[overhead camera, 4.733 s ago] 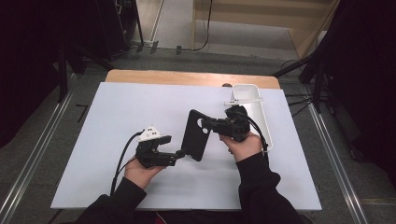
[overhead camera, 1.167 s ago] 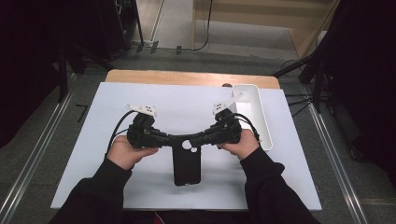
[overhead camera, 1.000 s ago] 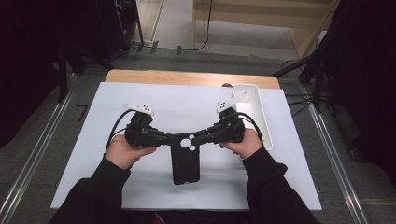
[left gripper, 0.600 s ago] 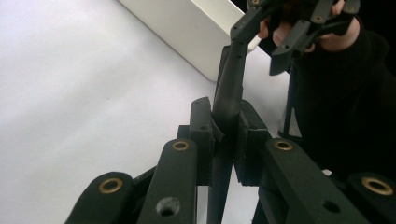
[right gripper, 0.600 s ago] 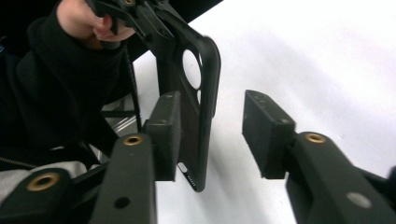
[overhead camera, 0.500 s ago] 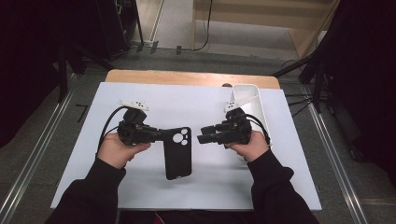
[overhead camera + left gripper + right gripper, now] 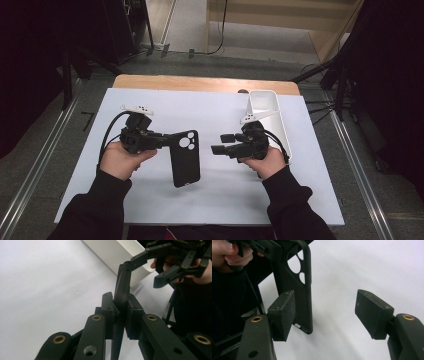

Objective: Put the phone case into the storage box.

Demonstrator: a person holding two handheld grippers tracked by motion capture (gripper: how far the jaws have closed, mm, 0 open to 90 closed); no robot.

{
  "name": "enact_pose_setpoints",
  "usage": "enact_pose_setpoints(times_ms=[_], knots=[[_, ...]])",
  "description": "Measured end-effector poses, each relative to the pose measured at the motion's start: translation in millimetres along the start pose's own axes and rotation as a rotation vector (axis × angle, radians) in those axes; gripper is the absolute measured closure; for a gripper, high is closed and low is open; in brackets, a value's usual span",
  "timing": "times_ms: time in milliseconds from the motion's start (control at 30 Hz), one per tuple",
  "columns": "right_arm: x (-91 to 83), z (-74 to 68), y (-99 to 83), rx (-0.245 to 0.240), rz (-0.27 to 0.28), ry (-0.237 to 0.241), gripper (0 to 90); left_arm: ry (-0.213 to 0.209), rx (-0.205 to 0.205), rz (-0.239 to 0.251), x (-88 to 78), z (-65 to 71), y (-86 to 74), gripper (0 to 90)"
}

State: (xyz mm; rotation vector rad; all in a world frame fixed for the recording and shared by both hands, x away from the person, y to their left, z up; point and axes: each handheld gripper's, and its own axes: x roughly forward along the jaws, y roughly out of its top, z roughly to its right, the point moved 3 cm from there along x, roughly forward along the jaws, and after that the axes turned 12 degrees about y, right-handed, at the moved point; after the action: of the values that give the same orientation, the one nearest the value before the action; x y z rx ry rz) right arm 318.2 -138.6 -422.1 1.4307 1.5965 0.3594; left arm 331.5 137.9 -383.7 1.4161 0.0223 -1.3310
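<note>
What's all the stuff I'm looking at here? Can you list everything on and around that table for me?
Phone case: one, black, held by its upper edge over the middle of the sheet.
Tray: one, white, long and narrow, at the sheet's far right.
Sheet: one, white, covering most of the table.
Table: one, wood top, a strip showing at the far edge.
Left gripper: one, black, jaws clamped on the phone case.
Right gripper: one, black, jaws apart, holding nothing, just right of the case.
Hands: two, left hand and right hand, in black sleeves, each holding a gripper.
</note>
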Motion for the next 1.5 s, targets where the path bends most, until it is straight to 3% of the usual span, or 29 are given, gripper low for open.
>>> enact_pose_setpoints(times_ms=[133,267,367,533,600,767,933,1000,1100,1300,1433,1500], knots=[[4.3,-1.0,-4.9,-0.018,0.007,-0.019,27.7,0.029,-0.010,0.014,-0.1,-1.8,0.0,79.5],[6.0,-0.7,-10.3,-0.005,0.012,-0.079,27.4,0.081,-0.004,0.023,0.8,-2.5,-0.4,79.4],[7.1,-0.1,-13.4,-0.005,0.022,-0.115,26.1,0.096,-0.017,0.031,2.5,-2.7,-0.7,79.4],[9.0,0.3,-16.6,0.007,0.042,-0.139,23.7,0.134,-0.028,0.049,2.7,-3.0,-0.6,79.4],[11.3,0.6,-17.8,-0.003,0.046,-0.165,23.3,0.157,-0.055,0.066,2.1,-2.9,0.1,79.5],[17.1,-0.9,-18.8,-0.009,0.056,-0.177,15.2,0.183,-0.067,0.097,2.1,-3.6,0.3,79.4],[22.1,-3.3,-18.6,-0.034,0.060,-0.197,8.9,0.190,-0.076,0.107,3.6,-6.6,-0.7,79.4],[24.4,-4.2,-19.1,-0.036,0.067,-0.191,0.0,0.194,-0.078,0.108,3.6,-7.8,-1.0,79.4],[28.9,-5.1,-19.6,-0.038,0.067,-0.177,0.0,0.195,-0.085,0.113,4.3,-7.5,-0.7,79.4],[38.0,-10.2,-18.1,-0.044,0.049,-0.208,0.0,0.190,-0.089,0.109,6.4,-6.7,-0.6,79.4],[43.7,-12.6,-17.0,-0.034,0.060,-0.204,0.0,0.188,-0.095,0.112,7.4,-6.0,-0.7,79.4],[49.5,-15.0,-15.6,-0.035,0.069,-0.228,0.0,0.191,-0.096,0.108,8.6,-4.5,-0.7,79.4]])
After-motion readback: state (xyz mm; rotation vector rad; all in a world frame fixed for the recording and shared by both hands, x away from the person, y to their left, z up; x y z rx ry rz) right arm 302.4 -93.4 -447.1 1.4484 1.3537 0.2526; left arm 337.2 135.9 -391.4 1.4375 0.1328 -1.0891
